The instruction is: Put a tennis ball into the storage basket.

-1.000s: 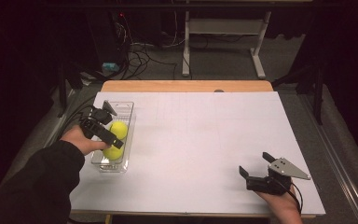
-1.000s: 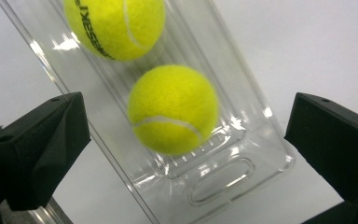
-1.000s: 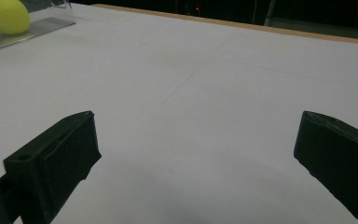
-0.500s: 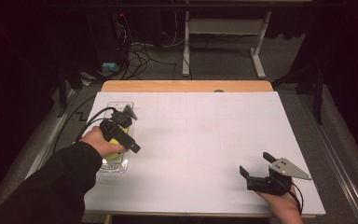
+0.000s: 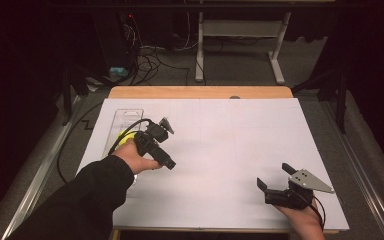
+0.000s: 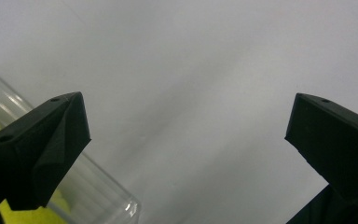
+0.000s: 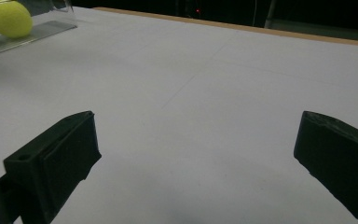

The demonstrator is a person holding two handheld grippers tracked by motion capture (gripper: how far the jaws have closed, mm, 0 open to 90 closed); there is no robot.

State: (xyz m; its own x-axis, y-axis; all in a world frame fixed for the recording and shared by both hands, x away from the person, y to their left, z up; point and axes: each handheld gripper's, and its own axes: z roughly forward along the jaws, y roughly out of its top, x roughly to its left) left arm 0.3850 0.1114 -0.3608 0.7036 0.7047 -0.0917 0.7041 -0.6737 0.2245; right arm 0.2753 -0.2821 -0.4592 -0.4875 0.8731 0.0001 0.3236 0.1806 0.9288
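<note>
Left claw (image 5: 166,146): I hold it released, empty | yellow ball (image 5: 124,138) just behind it, in clear tray (image 5: 129,116) | right claw (image 5: 275,176): released, well apart.

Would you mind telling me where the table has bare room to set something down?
The white table top is bare across its middle and far right, between the left claw and the right claw, up to the wooden far edge. It is crowded only at the left edge, where the clear tray with the yellow balls sits beside the left claw.
</note>
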